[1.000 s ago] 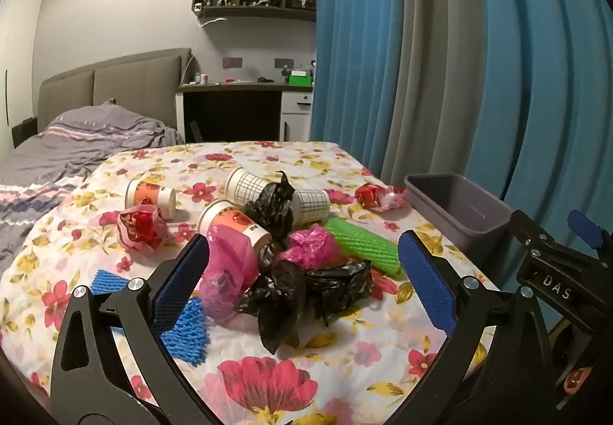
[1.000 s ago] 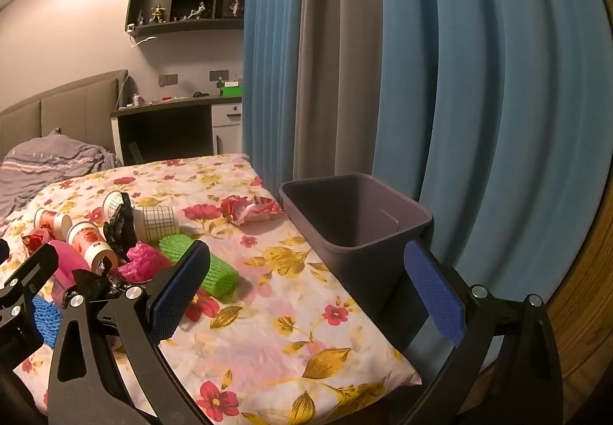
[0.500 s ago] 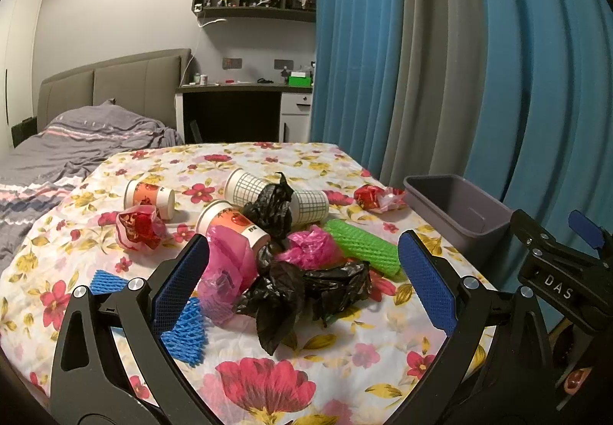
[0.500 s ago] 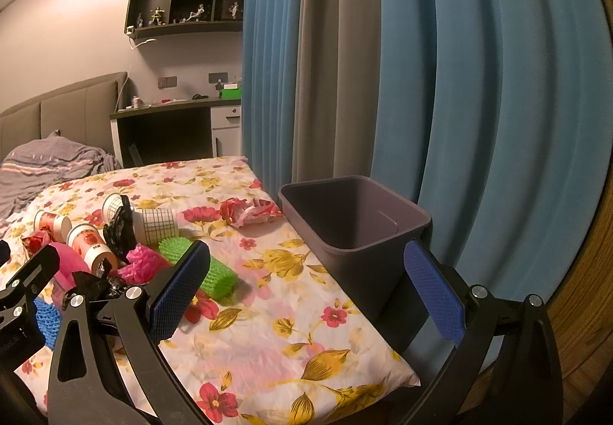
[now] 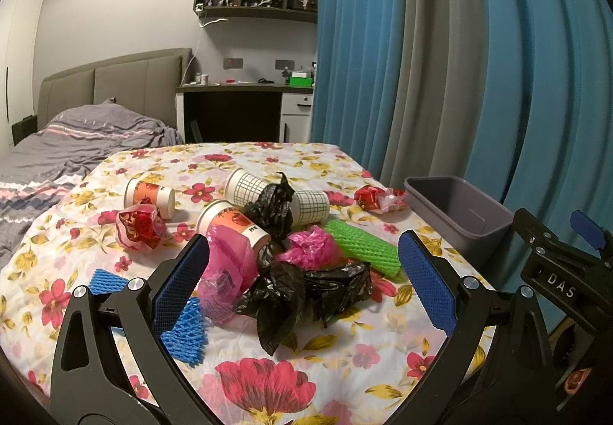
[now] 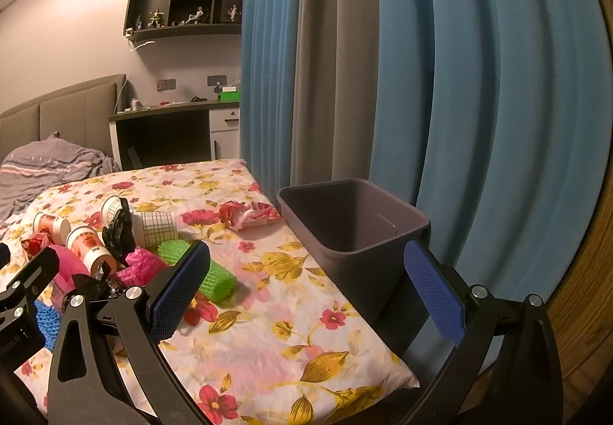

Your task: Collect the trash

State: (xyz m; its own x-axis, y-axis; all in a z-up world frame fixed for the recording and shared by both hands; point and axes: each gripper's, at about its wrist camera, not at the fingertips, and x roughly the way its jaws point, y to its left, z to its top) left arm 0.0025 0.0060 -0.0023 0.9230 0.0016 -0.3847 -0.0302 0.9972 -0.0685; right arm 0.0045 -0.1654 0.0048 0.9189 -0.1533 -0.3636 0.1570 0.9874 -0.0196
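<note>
Hovering wide apart: left gripper (image 5: pixel 302 285) over crumpled black plastic bag (image 5: pixel 302 291) | right gripper (image 6: pixel 306 285) wide apart, beside grey plastic bin (image 6: pixel 352 218) | only left view shows blue foam net (image 5: pixel 184 329)

The table (image 5: pixel 268 379) is spread with a flowered cloth and littered with trash: three paper cups (image 5: pixel 245 223) on their sides, crumpled black bags (image 5: pixel 302 294), pink plastic (image 5: pixel 310 246), a green foam net (image 5: pixel 364 245), blue foam netting (image 5: pixel 184 329) and red wrappers (image 5: pixel 138 225). A grey bin (image 6: pixel 352 218) stands at its right edge.
</note>
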